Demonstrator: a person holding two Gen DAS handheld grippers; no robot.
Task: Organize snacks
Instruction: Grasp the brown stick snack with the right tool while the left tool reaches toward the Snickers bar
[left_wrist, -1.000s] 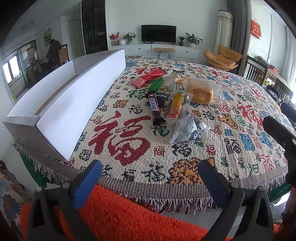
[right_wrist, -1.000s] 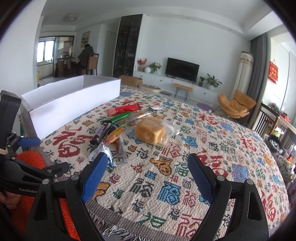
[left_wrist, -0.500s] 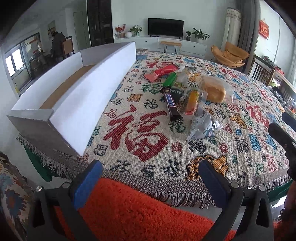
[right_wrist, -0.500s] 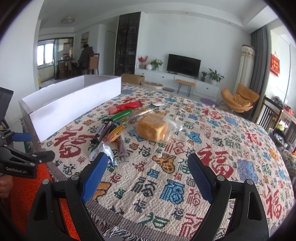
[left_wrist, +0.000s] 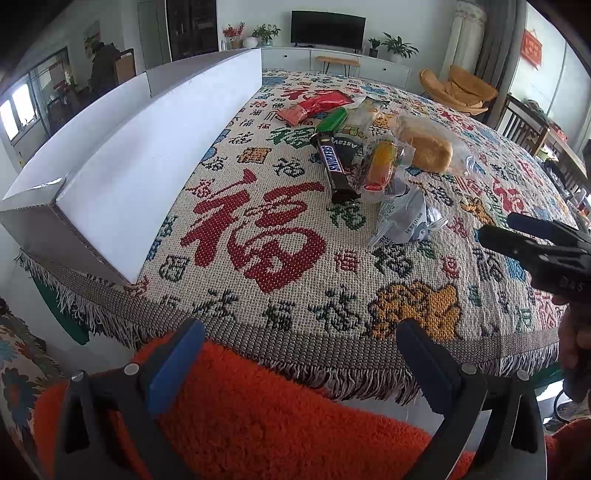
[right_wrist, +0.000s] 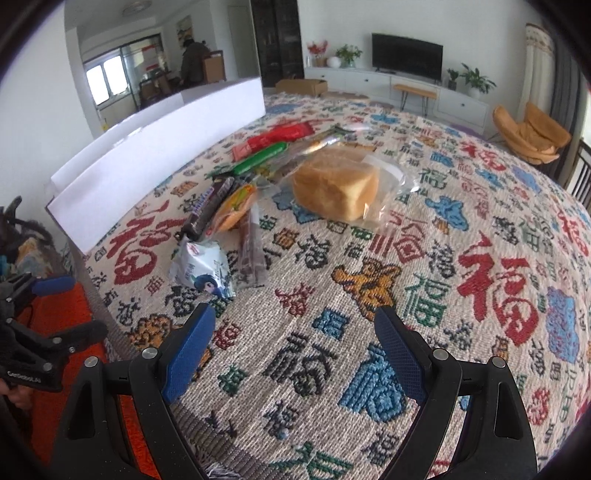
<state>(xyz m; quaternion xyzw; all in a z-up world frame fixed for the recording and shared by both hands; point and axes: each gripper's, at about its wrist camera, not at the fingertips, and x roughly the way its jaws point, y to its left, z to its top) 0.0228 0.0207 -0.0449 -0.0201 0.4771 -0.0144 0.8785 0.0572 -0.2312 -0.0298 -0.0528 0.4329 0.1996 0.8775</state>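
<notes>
A pile of snacks lies mid-table: a Snickers bar (left_wrist: 334, 166) (right_wrist: 207, 210), an orange-yellow packet (left_wrist: 380, 166) (right_wrist: 234, 206), a silver-blue pouch (left_wrist: 402, 221) (right_wrist: 203, 269), bagged bread (left_wrist: 428, 147) (right_wrist: 336, 188), a green packet (left_wrist: 332, 120) (right_wrist: 262, 157) and a red packet (left_wrist: 317, 105) (right_wrist: 280, 136). A long white cardboard box (left_wrist: 147, 147) (right_wrist: 159, 147) stands open along the left. My left gripper (left_wrist: 301, 365) is open and empty over the near table edge. My right gripper (right_wrist: 295, 350) is open and empty above the cloth, short of the pouch.
The table wears a woven cloth (left_wrist: 258, 243) with Chinese characters and a fringe. An orange fuzzy cushion (left_wrist: 258, 413) lies below the near edge. The right gripper's body (left_wrist: 546, 254) shows at the right of the left wrist view. Chairs and a TV cabinet stand behind.
Both grippers have moved forward and tipped down toward the table. The snacks loom larger in both views. Both stay open; nothing was picked up.
</notes>
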